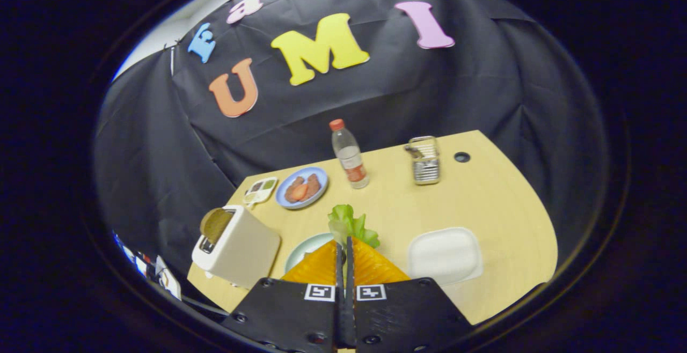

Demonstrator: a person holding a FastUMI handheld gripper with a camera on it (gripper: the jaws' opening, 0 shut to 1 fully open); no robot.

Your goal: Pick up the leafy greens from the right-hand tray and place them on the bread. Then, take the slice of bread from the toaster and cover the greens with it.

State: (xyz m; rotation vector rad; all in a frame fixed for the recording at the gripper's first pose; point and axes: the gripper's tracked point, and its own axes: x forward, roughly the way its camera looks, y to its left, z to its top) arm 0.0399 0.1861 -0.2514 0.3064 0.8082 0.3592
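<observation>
My gripper (344,241) is shut on the leafy greens (351,225), whose frilly green leaves stick up just past the fingertips, held above the table. Under and just left of the fingers lies a pale round plate (301,251); the fingers hide most of it, and I cannot see bread on it. To the right of the fingers sits the white tray (444,255), bare on top. Left of the fingers stands a white toaster (236,245) with a brown slice of bread (214,223) poking out of its slot.
Beyond the greens, on the wooden table (499,203), stand a clear bottle with a red cap (350,154), a blue plate of reddish food (301,187), a small divided dish (260,189) and a wire metal basket (425,161). The table edge curves close on the right.
</observation>
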